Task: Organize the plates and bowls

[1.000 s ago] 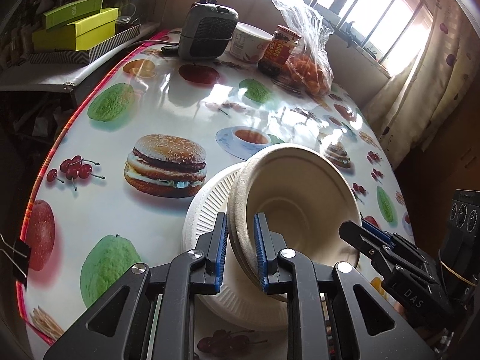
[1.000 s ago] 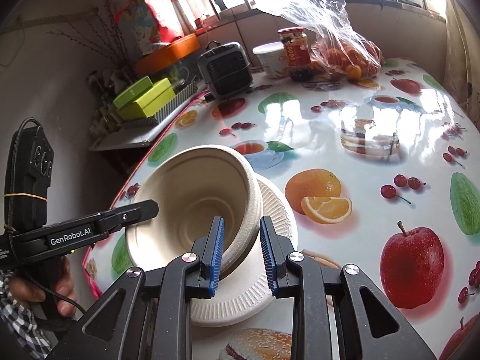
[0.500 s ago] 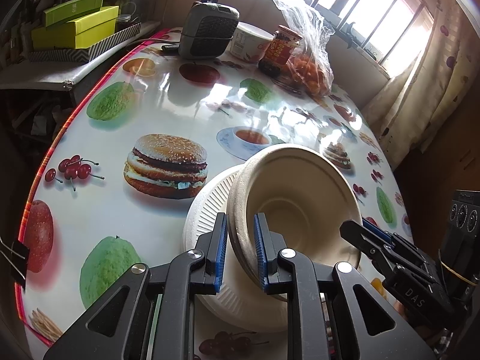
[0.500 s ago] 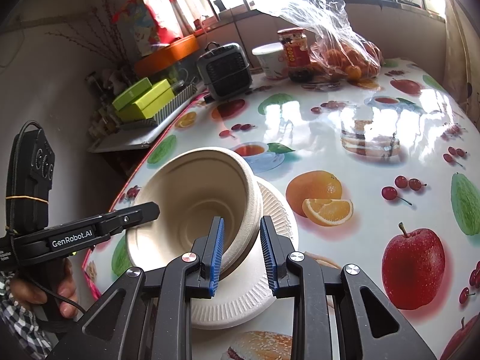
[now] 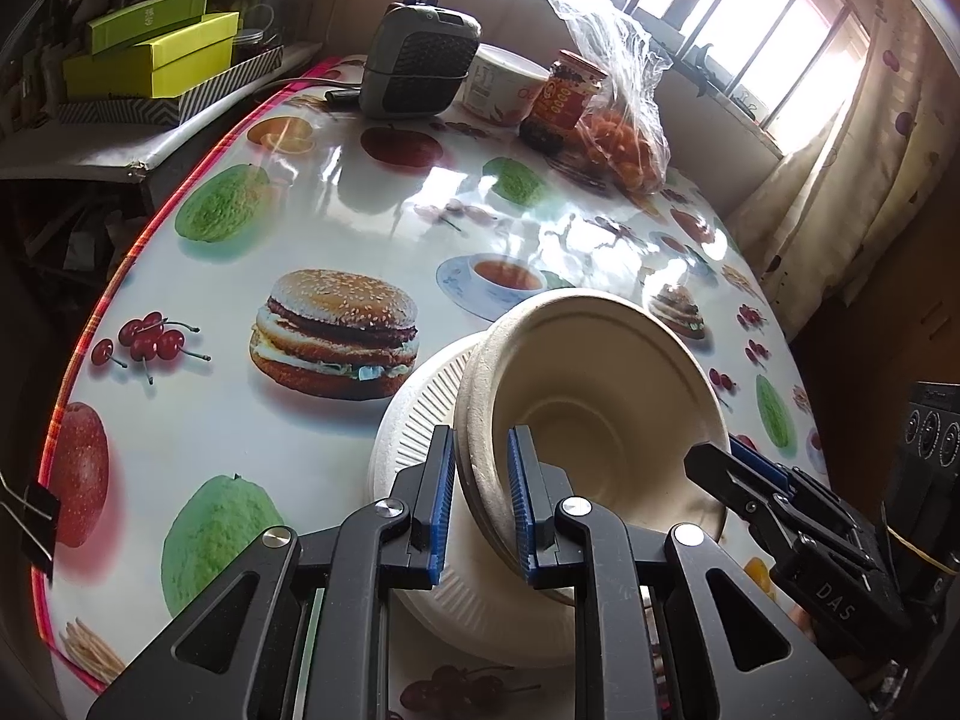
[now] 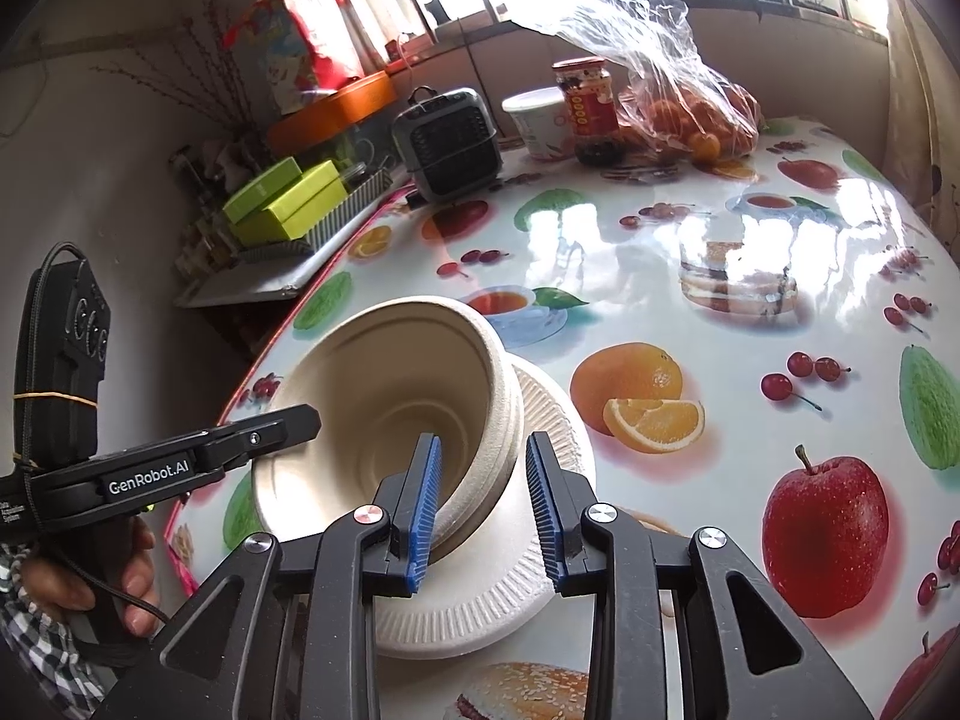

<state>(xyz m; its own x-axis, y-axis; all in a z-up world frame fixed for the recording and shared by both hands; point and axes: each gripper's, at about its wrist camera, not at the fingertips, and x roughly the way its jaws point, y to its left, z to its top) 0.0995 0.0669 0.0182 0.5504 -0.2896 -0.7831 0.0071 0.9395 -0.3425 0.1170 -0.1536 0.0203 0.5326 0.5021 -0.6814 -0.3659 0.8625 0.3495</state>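
A stack of beige paper bowls (image 5: 600, 408) sits on a white ribbed paper plate stack (image 5: 414, 426) near the table's front edge. My left gripper (image 5: 478, 504) is shut on the bowls' left rim. In the right wrist view the bowls (image 6: 390, 396) rest on the plates (image 6: 552, 414). My right gripper (image 6: 483, 510) straddles the bowls' right rim with its jaws apart; the outer pad is clear of the bowl wall. It also shows in the left wrist view (image 5: 738, 474).
The table wears a glossy fruit-print cloth (image 5: 288, 198). At the far side stand a small grey heater (image 5: 420, 54), a white tub (image 5: 504, 84), a red-labelled jar (image 5: 564, 102) and a bag of oranges (image 5: 618, 132). Green boxes (image 5: 150, 54) sit on a side shelf.
My right gripper's jaws have widened around the bowl rim. The bowls, plates and left gripper have stayed put.
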